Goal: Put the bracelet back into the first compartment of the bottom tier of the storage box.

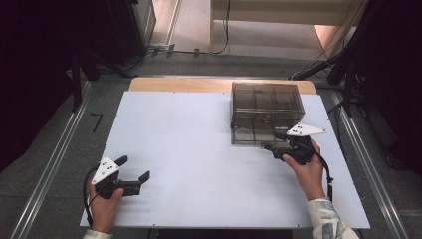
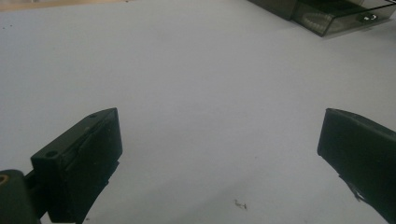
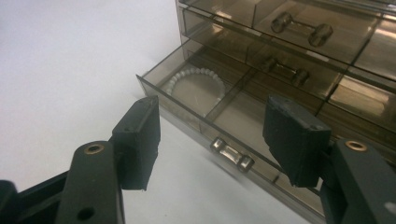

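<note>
White desk (image 1: 199, 149) is seen carrying a smoky drawer box (image 1: 266, 112) at its far right. Its bottom drawer (image 3: 219, 112) is pulled out, and its handle (image 3: 232, 155) is framed, untouched, by the half-open right gripper (image 3: 212, 140). The left gripper (image 2: 219, 154) is held wide open, with nothing in it.

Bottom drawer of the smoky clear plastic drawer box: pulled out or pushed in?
Pulled out partway. The bottom drawer juts forward of the drawers above, its compartments open from above, a white bead bracelet lying in one.

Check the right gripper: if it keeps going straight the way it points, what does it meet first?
Probably the handle on the front of the open bottom drawer of the smoky plastic organizer. The right gripper has its jaws open either side of that handle, not touching. Depth is hard to judge.
</note>
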### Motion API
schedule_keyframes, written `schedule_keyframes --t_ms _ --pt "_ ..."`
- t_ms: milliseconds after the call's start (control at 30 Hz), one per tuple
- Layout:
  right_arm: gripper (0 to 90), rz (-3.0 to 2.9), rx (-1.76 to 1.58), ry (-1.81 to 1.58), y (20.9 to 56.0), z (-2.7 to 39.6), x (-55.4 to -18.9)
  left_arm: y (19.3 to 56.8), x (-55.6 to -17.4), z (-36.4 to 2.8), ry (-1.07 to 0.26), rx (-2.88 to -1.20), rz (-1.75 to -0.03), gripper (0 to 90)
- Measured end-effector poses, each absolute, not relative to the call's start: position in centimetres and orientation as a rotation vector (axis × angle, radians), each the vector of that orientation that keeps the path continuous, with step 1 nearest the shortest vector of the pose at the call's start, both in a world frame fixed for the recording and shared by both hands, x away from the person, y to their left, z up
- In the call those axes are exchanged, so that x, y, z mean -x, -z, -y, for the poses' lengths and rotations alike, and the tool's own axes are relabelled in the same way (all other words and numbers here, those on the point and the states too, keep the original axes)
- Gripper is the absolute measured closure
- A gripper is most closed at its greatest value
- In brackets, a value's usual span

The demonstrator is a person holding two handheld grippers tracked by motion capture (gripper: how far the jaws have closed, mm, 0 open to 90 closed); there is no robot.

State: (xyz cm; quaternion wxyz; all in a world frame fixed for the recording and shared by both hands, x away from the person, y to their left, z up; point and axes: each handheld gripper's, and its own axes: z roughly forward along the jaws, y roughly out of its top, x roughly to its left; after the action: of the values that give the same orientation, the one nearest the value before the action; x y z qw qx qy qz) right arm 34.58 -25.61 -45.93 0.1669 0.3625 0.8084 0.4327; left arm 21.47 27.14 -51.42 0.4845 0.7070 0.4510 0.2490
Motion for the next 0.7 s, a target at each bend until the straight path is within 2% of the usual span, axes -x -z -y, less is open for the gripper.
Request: schedule_keyframes --t_ms 700 --pt "33.2 -2.284 -1.045 -1.207 46.4 27.2 -33.5 51.4 -21.5 -27.1 -0.608 -1.722 -1.097 0.5"
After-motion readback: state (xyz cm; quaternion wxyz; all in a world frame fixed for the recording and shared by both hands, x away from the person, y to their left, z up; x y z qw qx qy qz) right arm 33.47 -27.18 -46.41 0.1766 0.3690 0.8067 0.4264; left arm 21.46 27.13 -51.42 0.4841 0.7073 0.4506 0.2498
